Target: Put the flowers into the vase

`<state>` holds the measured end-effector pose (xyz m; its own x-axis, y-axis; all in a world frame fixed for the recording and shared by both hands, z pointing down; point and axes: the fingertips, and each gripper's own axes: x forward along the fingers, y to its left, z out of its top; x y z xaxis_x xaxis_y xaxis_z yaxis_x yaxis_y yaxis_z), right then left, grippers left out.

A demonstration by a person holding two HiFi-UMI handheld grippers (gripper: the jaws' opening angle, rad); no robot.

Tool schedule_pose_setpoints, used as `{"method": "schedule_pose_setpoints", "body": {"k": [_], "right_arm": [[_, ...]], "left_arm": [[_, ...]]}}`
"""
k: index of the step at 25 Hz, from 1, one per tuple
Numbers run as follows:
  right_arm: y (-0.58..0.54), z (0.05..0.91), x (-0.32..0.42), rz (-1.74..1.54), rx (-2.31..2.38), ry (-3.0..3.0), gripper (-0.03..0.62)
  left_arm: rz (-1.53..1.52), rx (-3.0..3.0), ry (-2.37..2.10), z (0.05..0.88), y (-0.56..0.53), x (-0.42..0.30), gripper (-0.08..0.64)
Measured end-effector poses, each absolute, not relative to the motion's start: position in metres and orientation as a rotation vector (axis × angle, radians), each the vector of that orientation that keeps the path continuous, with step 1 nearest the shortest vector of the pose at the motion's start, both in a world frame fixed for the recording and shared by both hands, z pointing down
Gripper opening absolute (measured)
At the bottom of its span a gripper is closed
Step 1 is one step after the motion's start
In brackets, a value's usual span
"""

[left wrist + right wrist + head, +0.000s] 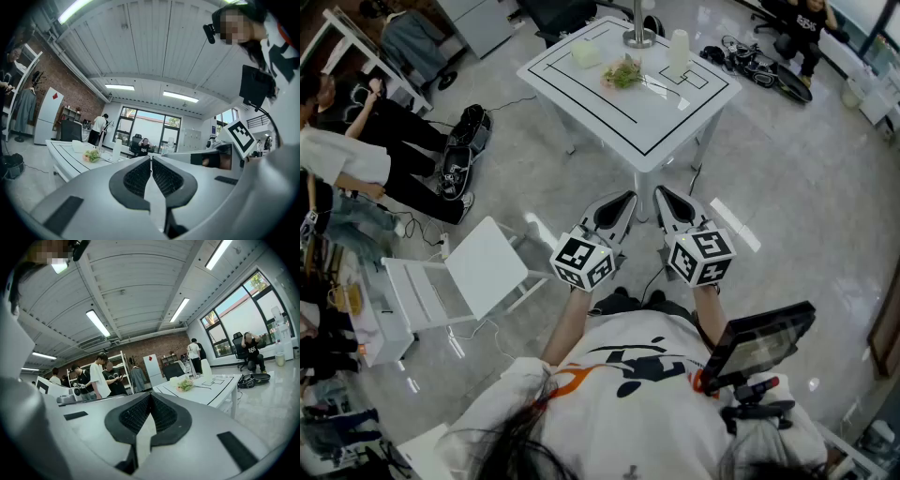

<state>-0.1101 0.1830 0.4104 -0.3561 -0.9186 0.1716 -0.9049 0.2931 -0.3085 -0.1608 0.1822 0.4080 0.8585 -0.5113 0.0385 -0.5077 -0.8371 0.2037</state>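
Both claws clenched and empty, well short of the desk that carries the flowers.

The left claw [625,199] and right claw [662,195] sit side by side in front of the person's chest, each with its jaws pressed together on nothing; the flowers [622,73] lie on the white desk [666,117] toward its far side, and the pale vase [679,49] stands upright just to their right, apart from them; at this range stems and blooms blur into one small clump, and the vase's mouth cannot be made out; the desk's near corner points at the claws, with bare grey floor [787,178] between; a white folding chair [483,267] stands left of that gap; people [356,159] and cables crowd the room's left edge; a dark screen [759,342] by the person's right shoulder hides floor at lower right.
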Motion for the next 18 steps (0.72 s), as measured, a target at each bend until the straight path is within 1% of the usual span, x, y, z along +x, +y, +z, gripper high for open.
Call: {"method": "schedule_pose_setpoints", "body": {"k": [6,12,18], "right_arm": [[0.182,0.408,-0.107,-0.562,-1.755,2.491,0.013],[0.187,0.406,-0.108,-0.482,-1.75,2.581,0.014],[0.19,0.407,-0.099,-0.519,-1.719,2.564,0.014]], "left_arm": [[-0.005,2.83,-0.773,0.407,0.181,-0.156,0.009],[0.011,2.826,-0.764,0.409,0.186,-0.147,0.009],[0.02,2.817,-0.763,0.412,0.191,-0.137,0.009]]}}
